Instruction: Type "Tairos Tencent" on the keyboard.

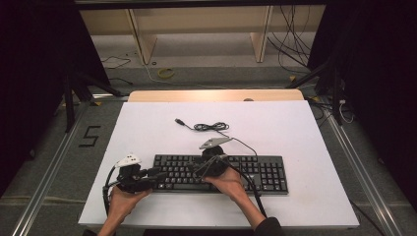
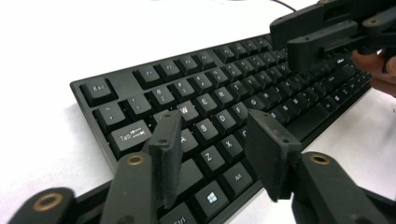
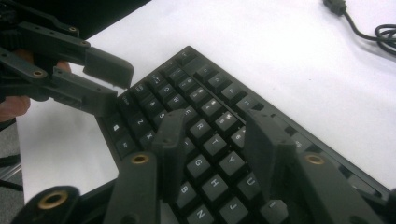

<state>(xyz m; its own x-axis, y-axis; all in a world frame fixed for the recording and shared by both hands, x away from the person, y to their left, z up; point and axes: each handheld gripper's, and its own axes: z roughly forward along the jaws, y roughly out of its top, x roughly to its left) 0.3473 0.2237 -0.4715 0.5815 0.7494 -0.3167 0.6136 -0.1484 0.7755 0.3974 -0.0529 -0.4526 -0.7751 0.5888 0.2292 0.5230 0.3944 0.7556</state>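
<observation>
Two grippers hovering over a black keyboard on a white desk.

Nearest, a person's hands are holding both tools at the keyboard's front edge: the left gripper is sitting over the keyboard's left end, its matte black blocky jaws spread apart with nothing between them, above the A, Z and X keys; the right gripper is hanging over the middle keys, its jaws likewise parted and empty, carrying a grey three-cornered plate on top. The keyboard, a long flat rectangle of matte plastic with squarish white-lettered keys, is lying in the near middle of the smooth white desk. Farther back, its thin black cable is lying loosely coiled, ending in a plug.
</observation>
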